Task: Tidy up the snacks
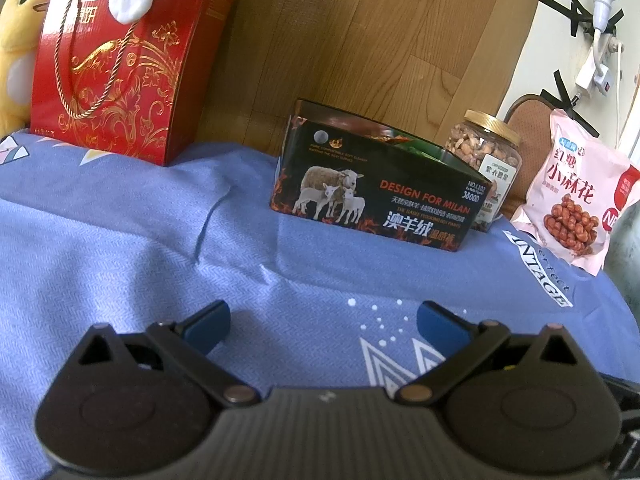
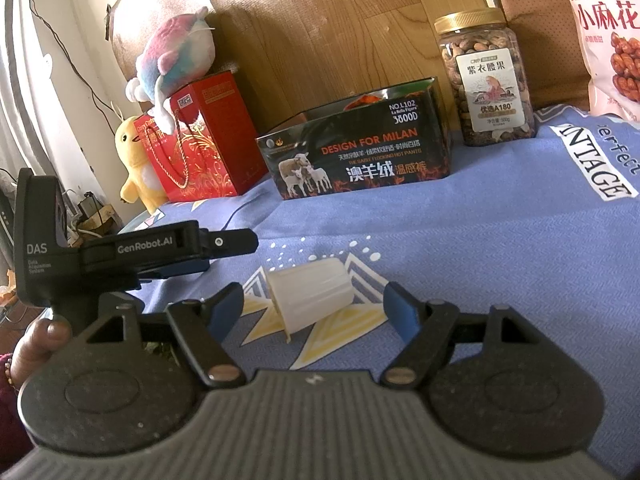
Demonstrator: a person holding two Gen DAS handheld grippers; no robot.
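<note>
A white ribbed jelly cup (image 2: 310, 296) lies on its side on the blue cloth, between and just ahead of my open right gripper (image 2: 314, 310). A black open box printed with sheep (image 1: 380, 196) (image 2: 356, 152) stands at the back with some packets inside. A nut jar with a gold lid (image 1: 486, 160) (image 2: 486, 80) stands right of it. A pink snack bag (image 1: 576, 196) (image 2: 604, 32) leans at the far right. My left gripper (image 1: 324, 324) is open and empty above the cloth; it also shows at the left of the right wrist view (image 2: 192, 256).
A red gift box with a rope handle (image 1: 120, 68) (image 2: 204, 140) stands at the back left beside a yellow plush chick (image 2: 136, 160) and under a pastel plush (image 2: 176, 56). A wooden panel (image 1: 360, 40) backs the surface. A chair back (image 1: 528, 116) is behind the jar.
</note>
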